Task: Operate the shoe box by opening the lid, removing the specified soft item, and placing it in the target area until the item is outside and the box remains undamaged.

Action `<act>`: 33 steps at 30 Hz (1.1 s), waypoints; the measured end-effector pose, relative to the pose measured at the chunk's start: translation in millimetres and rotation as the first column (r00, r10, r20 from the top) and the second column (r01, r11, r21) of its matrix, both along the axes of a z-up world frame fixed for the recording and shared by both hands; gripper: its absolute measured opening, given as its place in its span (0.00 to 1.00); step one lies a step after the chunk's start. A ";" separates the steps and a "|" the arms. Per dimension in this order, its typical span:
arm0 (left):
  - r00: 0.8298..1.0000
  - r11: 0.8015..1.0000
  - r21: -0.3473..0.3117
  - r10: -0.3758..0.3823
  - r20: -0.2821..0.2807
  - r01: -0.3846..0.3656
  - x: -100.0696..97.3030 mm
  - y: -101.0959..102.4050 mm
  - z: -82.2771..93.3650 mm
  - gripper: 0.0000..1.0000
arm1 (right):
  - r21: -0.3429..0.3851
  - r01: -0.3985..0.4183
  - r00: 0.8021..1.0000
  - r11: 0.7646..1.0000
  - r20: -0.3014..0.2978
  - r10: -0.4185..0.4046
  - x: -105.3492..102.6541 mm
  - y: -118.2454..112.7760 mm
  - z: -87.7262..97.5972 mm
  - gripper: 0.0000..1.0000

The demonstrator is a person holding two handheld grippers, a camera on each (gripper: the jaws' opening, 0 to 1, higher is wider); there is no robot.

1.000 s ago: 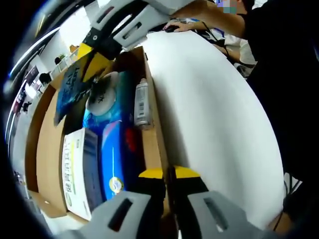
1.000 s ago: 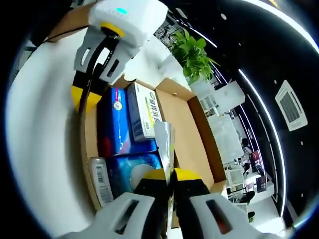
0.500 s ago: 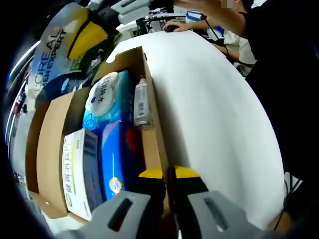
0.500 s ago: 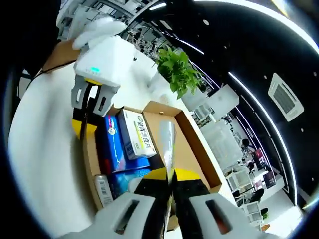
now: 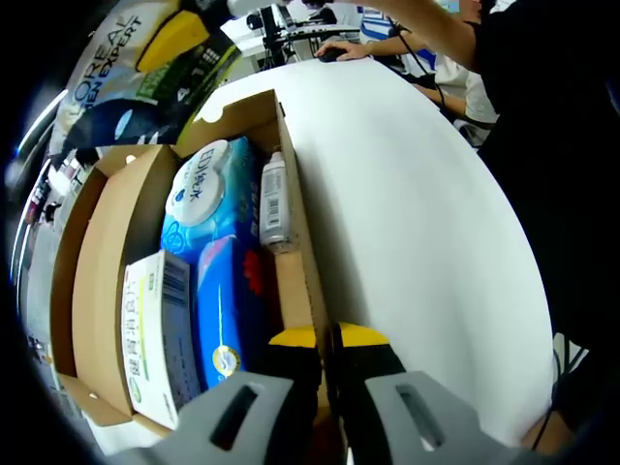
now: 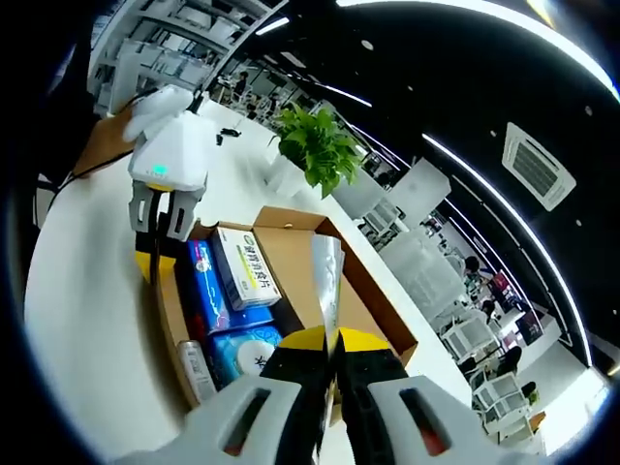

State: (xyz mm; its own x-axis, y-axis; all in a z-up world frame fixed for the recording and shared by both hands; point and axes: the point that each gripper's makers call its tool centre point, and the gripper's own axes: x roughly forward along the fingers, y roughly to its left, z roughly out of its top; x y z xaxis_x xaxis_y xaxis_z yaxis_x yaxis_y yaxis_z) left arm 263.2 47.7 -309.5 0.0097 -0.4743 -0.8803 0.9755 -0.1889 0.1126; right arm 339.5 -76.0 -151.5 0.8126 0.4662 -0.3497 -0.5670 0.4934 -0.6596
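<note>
We hold the pouch above the open box.
On the white table (image 5: 407,223) the box (image 5: 102,262) holds wipes (image 5: 199,199), a bottle (image 5: 274,201) and cartons; our left gripper (image 5: 326,339) pinches its wall, our right gripper (image 6: 329,339) clamps the pouch (image 6: 327,276).

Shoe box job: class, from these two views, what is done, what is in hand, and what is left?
Done: the shoe box stands open. In hand: the right hand-held gripper is shut on the L'Oreal sachet, lifted above the box; the left hand-held gripper pinches the box's wall. Left: setting the sachet on the white table.
</note>
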 end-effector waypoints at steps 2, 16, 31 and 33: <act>1.000 1.000 -0.001 0.003 -0.003 -0.003 0.1 -0.1 0.1 0.04 | -0.006 0.010 1.000 1.000 0.006 -0.010 -0.7 -4.7 1.9 0.00; 1.000 1.000 0.001 0.004 -0.004 -0.004 0.7 -1.2 -0.5 0.04 | -0.005 0.071 0.997 0.997 0.039 -0.070 -6.0 -36.1 18.4 0.00; 1.000 1.000 0.005 -0.002 -0.003 0.002 0.9 -1.7 -2.8 0.04 | -0.080 0.164 0.986 0.983 0.034 -0.161 -9.2 -99.9 5.0 0.00; 1.000 1.000 0.002 -0.003 -0.009 0.003 1.0 -1.8 -3.5 0.04 | -0.098 0.182 0.983 0.978 0.033 -0.179 -7.9 -109.0 0.1 0.00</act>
State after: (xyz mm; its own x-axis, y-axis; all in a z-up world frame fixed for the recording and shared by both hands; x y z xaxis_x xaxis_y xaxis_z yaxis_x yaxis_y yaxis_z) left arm 264.2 45.9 -313.0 0.0008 -0.4729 -0.8811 0.9760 -0.1917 0.1037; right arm 331.6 -185.0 -151.4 0.8890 0.2748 -0.3662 -0.4578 0.5173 -0.7231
